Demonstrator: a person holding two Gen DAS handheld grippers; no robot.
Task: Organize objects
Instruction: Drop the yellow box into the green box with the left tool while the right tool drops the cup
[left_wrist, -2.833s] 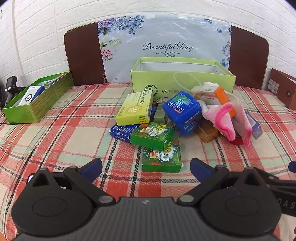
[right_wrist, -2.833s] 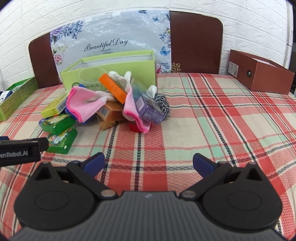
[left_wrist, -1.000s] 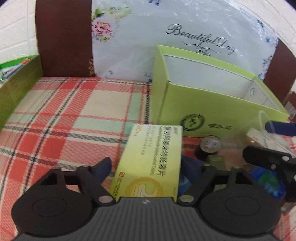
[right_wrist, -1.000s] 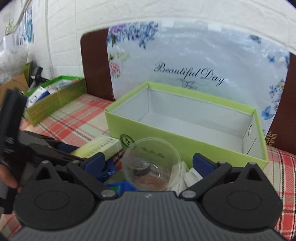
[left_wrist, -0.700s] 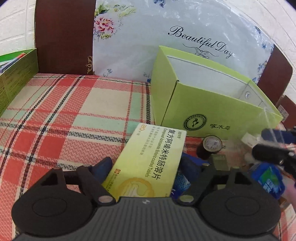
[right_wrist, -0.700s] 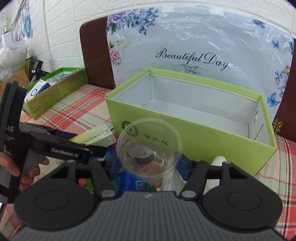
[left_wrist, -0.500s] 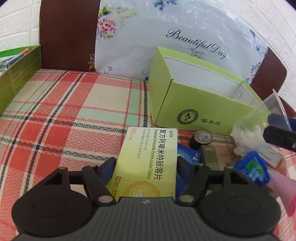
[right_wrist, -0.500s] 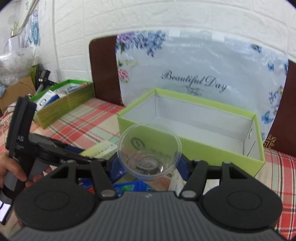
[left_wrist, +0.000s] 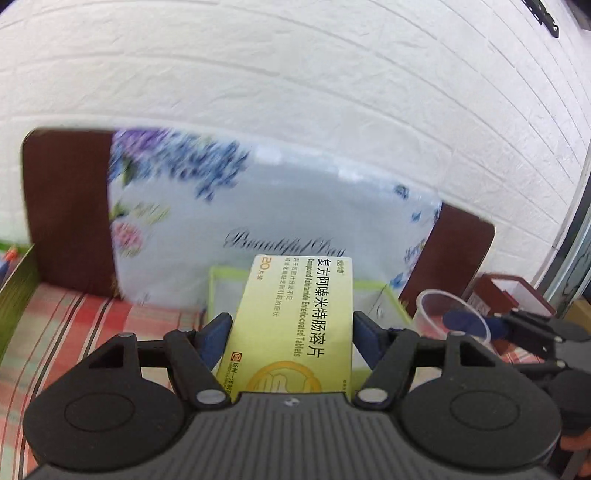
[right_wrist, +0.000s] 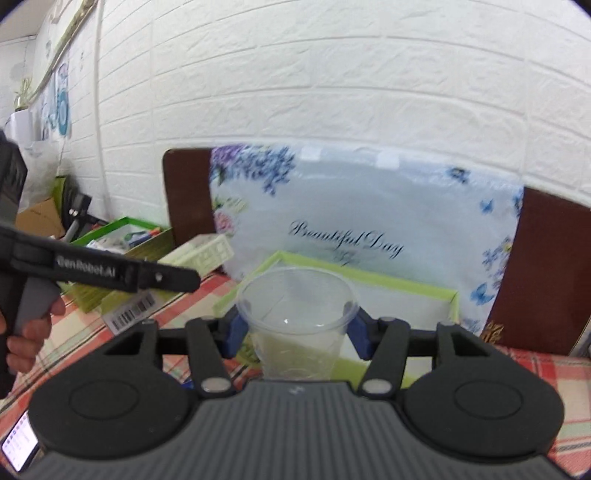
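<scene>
1. Left wrist view: the left gripper (left_wrist: 290, 338) is closed on the yellow tablet box (left_wrist: 295, 325). Both blue pads press on its long sides, and it is held in the air, pointing forward. Behind it stands the light green box (left_wrist: 384, 291), open at the top and mostly hidden by the tablet box. To the right, the right gripper (left_wrist: 480, 325) is seen holding the clear plastic cup (left_wrist: 439, 310).

2. Left wrist view, judgement: the step in hand seems to be carrying the tablet box to a container. The next move calls for bringing it over an open box and then loosening the grip. The dark green tray (left_wrist: 18, 280) at the left edge is another possible place; I cannot tell which one is meant.

3. Right wrist view: the jaws of the right gripper have just been closing, and now they squeeze the cup near its rim. The cup is upright and lifted, in front of the light green box. The floral bag (right_wrist: 369, 221) stands against the headboard behind it.

4. Right wrist view, obstacles: the left gripper, held by a hand (right_wrist: 26, 332), reaches across the left side near the cup. The two grippers may collide above the same box.
</scene>
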